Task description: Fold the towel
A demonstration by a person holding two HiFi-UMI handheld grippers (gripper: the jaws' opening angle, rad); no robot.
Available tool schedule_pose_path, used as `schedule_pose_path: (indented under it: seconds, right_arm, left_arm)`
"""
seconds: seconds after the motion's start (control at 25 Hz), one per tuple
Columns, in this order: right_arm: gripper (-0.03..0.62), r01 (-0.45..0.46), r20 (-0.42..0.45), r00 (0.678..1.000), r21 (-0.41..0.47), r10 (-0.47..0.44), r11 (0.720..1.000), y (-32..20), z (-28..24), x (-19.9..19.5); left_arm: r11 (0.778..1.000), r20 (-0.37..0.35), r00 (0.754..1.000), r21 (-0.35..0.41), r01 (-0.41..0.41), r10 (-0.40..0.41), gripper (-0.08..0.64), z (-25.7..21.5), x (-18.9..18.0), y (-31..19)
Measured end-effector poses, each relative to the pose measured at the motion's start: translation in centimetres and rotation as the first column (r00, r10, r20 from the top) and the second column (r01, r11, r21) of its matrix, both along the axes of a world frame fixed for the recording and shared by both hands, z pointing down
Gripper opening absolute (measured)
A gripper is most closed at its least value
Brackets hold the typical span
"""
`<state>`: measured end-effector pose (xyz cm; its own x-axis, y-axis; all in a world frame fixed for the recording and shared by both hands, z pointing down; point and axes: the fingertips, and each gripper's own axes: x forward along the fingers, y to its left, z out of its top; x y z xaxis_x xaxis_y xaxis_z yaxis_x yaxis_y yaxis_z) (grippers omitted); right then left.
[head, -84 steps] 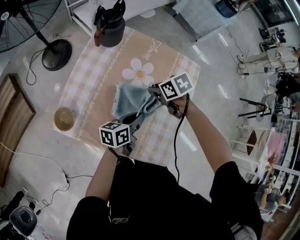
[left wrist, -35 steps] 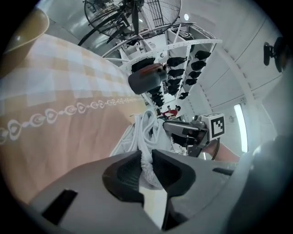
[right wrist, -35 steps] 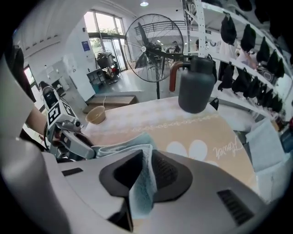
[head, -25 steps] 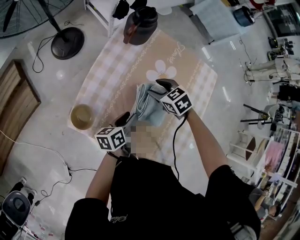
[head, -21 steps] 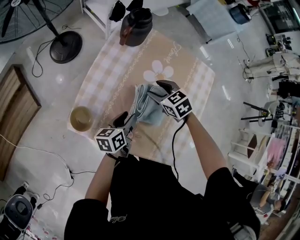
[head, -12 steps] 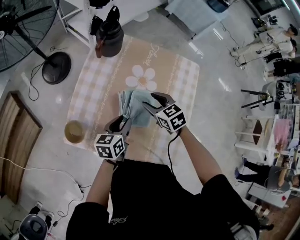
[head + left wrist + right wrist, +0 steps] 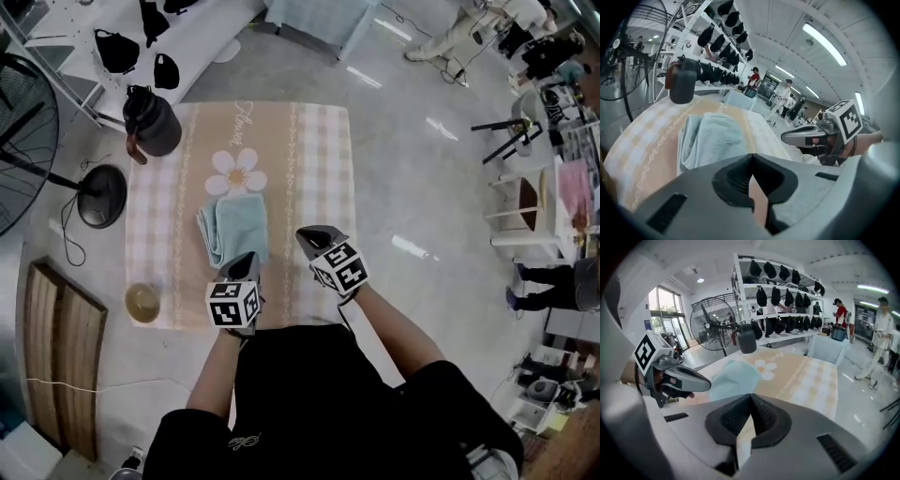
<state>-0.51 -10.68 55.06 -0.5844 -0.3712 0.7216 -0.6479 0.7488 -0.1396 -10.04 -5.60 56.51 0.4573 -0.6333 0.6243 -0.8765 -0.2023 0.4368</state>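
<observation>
The folded towel (image 7: 234, 228) lies near the middle of the checked mat (image 7: 319, 159), just below its flower print. The left gripper (image 7: 247, 262) and the right gripper (image 7: 307, 234) hover by the towel's near edge, not touching it. Both have just closed their jaws, which meet with nothing between them. A dark jug (image 7: 155, 127) stands at the mat's far left corner, and a bowl (image 7: 142, 302) sits at its near left edge.
</observation>
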Motion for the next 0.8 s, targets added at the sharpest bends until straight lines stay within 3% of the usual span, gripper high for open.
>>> schedule_pose_path:
  seconds: [0.2, 0.48, 0.64, 0.8]
  right_arm:
    - [0.002, -0.021, -0.016, 1.000, 0.032, 0.021, 0.999, 1.8, -0.8, 3.5]
    - [0.002, -0.079, 0.101, 0.993, 0.254, 0.055, 0.964, -0.9, -10.9, 4.8]
    - [0.002, -0.109, 0.163, 0.986, 0.397, 0.047, 0.911, -3.4, -18.9, 4.9]
    - [0.002, -0.164, 0.235, 0.971, 0.497, 0.049, 0.852, -4.9, -25.5, 5.4]
  left_arm:
    - [0.997, 0.059, 0.996, 0.004, -0.071, 0.070, 0.005, -1.6, 3.8, -0.2]
    - [0.974, 0.140, 0.989, 0.213, -0.084, 0.055, 0.005, -10.9, 7.0, -4.0]
    - [0.927, 0.145, 0.989, 0.375, -0.026, -0.031, 0.005, -18.7, 6.8, -7.2]
    - [0.851, 0.145, 0.986, 0.525, -0.003, -0.086, 0.005, -26.2, 6.7, -8.7]
